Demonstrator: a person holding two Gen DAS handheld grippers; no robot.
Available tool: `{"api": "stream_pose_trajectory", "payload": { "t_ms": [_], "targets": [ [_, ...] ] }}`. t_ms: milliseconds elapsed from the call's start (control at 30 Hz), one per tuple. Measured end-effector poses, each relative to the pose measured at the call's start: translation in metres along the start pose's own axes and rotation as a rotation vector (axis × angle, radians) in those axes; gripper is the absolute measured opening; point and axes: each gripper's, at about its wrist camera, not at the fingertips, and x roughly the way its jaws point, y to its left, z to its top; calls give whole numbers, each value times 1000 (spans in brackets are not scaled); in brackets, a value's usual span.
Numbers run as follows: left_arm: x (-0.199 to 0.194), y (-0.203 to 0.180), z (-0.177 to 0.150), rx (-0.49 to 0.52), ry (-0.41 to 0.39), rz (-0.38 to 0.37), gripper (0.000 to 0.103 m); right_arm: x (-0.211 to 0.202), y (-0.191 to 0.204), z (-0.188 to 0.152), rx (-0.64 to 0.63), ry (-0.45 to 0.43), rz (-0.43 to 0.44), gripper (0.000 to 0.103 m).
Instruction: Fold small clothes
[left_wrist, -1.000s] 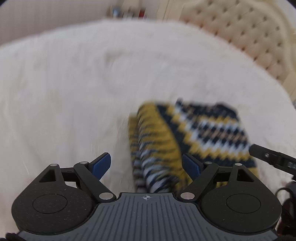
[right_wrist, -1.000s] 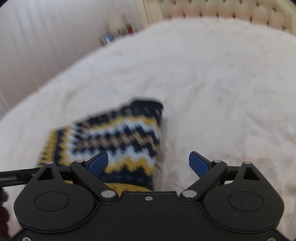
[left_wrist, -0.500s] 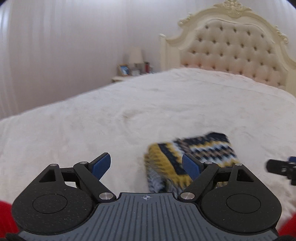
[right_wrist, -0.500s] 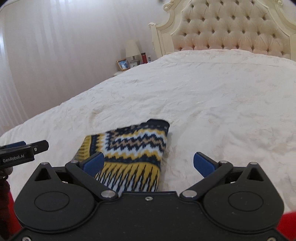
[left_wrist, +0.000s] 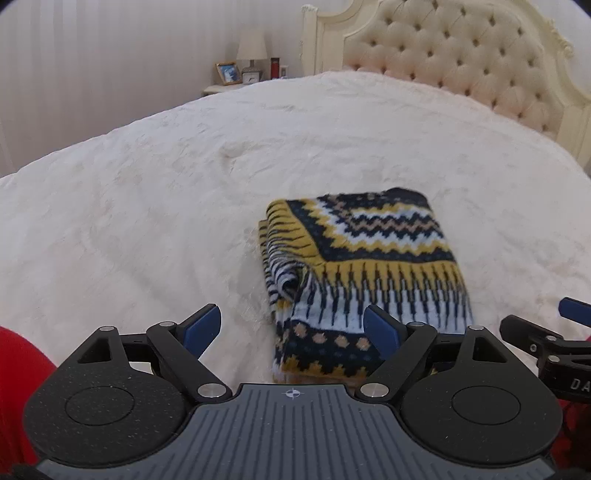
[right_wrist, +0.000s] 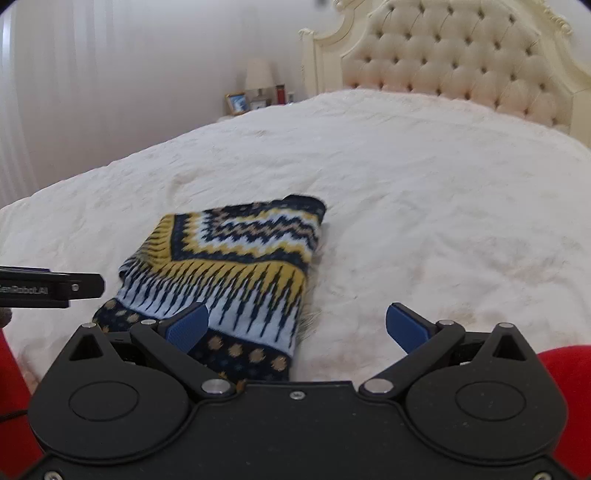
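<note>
A small knitted garment (left_wrist: 362, 266) with navy, yellow, white and tan zigzag bands lies folded into a compact rectangle on the white bedspread (left_wrist: 147, 206). It also shows in the right wrist view (right_wrist: 229, 273). My left gripper (left_wrist: 291, 328) is open and empty, held just in front of the garment's near left edge. My right gripper (right_wrist: 299, 325) is open and empty near the garment's near right edge. Neither gripper touches the cloth. The right gripper's tip shows at the right edge of the left wrist view (left_wrist: 554, 343).
The bed has a tufted cream headboard (left_wrist: 461, 62) at the far end. A nightstand (left_wrist: 236, 83) with a lamp, a photo frame and small items stands by the white curtain. Red sleeves (right_wrist: 569, 398) show at the frame edges.
Both grippers have pulled back and up from the folded garment, staying open. The garment has stayed in place on the bed.
</note>
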Motion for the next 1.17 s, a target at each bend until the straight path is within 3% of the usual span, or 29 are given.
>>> {"api": "stream_pose_trajectory", "payload": {
  "t_ms": [600,1167],
  "targets": [
    [15,1,-5,-18,106,-4,84,8,-4,-4,68,49,25,102],
    [17,0,-6,-15,116,-5,84,10,-3,-5,72,55,22,102]
  ]
}}
